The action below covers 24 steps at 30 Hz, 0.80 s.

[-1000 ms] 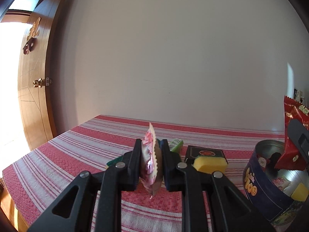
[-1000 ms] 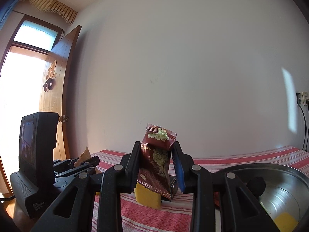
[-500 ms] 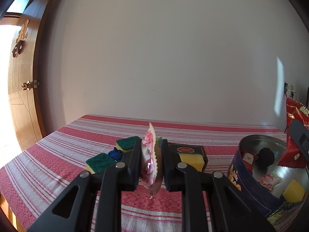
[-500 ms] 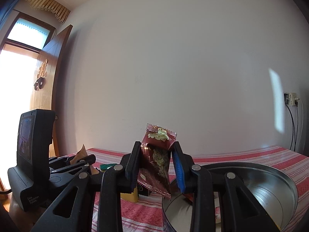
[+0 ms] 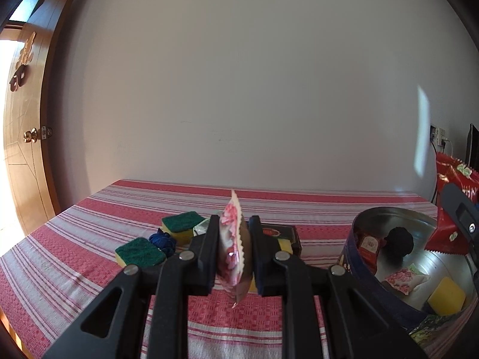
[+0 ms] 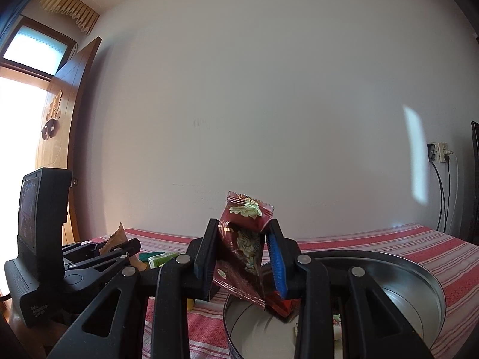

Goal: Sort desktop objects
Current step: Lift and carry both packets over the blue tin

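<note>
Step in hand: both packets are being carried to the round metal tin with the dark blue printed wall (image 5: 356, 257), judging from how they hang near it.
Left gripper (image 5: 231, 249): jaws narrow, pinching a flat pink-and-white crinkle-edged snack packet (image 5: 232, 254) edge-on, above the red-and-white striped cloth on the desk (image 5: 74, 239).
Right gripper (image 6: 244, 252): jaws clamped on a dark red foil packet with a pale green print (image 6: 244, 239), hanging over the near rim of the tin.
Tin contents: a yellow sponge block, a pink packet, a red packet and a black ball.
Left on the desk: two green-topped yellow sponges (image 5: 140, 251), a blue yarn ball (image 5: 163, 239), a dark flat box (image 5: 280, 233).
Doing it well: bring each packet fully inside the rim before letting go; the right is nearer, so it likely drops first.
Pose, left: pointing slightly down, tin off to its right.
Pose, right: held about level.
</note>
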{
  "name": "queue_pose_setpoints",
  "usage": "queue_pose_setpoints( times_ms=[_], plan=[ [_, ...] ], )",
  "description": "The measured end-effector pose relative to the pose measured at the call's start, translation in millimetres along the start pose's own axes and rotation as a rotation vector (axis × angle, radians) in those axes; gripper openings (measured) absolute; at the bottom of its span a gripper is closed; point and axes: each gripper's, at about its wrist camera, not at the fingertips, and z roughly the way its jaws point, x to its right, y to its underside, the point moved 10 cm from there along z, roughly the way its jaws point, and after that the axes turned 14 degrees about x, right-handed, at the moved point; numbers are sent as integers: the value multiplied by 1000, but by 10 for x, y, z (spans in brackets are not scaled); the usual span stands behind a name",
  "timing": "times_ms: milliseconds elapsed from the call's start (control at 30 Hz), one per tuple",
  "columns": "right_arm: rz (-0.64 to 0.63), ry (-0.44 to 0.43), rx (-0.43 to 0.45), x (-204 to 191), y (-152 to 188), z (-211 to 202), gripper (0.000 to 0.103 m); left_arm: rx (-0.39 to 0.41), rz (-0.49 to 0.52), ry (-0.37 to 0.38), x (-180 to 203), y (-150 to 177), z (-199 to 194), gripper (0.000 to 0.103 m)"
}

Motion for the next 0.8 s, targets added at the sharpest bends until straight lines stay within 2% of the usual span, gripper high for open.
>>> queue_pose_setpoints(
  times_ms=[533, 800],
  plan=[
    [3, 99, -20, 454, -27, -77, 35, -2, -12, 85, 401, 18, -6, 18],
    [-15, 159, -19, 680, -77, -142, 35, -5, -26, 158, 675, 26, -35, 18]
  ],
)
